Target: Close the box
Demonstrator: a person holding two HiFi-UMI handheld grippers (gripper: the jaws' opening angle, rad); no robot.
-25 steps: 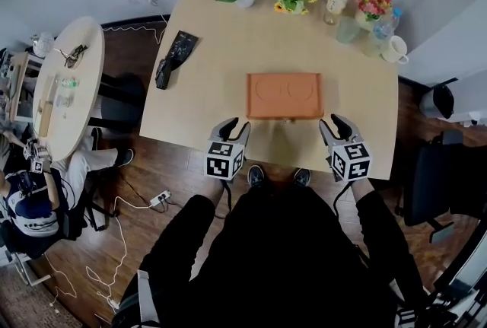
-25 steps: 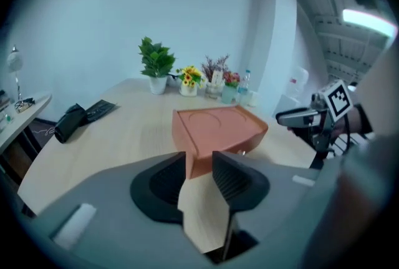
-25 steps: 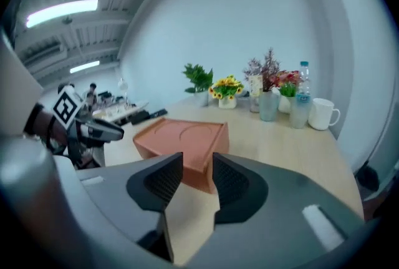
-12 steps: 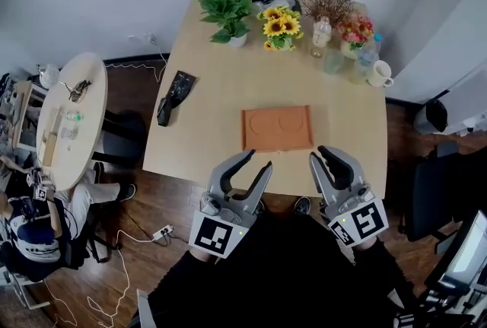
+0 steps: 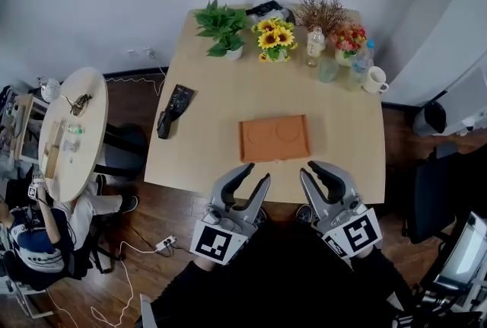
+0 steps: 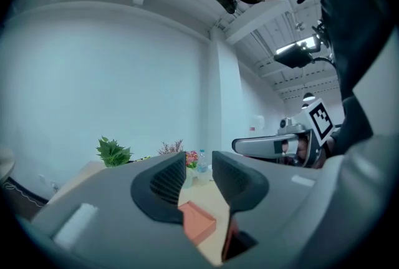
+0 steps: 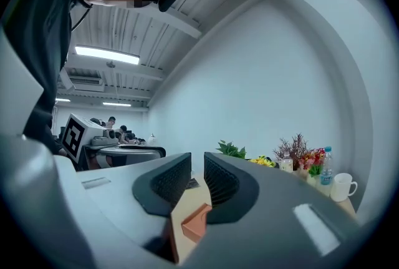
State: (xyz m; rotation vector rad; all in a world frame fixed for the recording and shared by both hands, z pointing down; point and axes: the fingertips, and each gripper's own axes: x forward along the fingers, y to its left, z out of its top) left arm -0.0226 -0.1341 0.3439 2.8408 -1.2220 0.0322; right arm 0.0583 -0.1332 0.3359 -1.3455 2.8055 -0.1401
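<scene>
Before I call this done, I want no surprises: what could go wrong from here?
The orange box lies flat near the table's front edge; a forward swing of the left gripper or right gripper, both open and empty, might shove it askew. Whether it is latched shut cannot be told, so it may lift. A long reach could tip the mug at the far edge.

The table [image 5: 228, 90] lies bare left, right and far of the box [image 5: 275, 138]; potted plants [image 5: 222, 28], bottles [image 5: 313, 45] and a mug [image 5: 374, 79] line its far edge.

Left gripper [image 5: 256, 173], right gripper [image 5: 310, 169]: ajar, empty
</scene>
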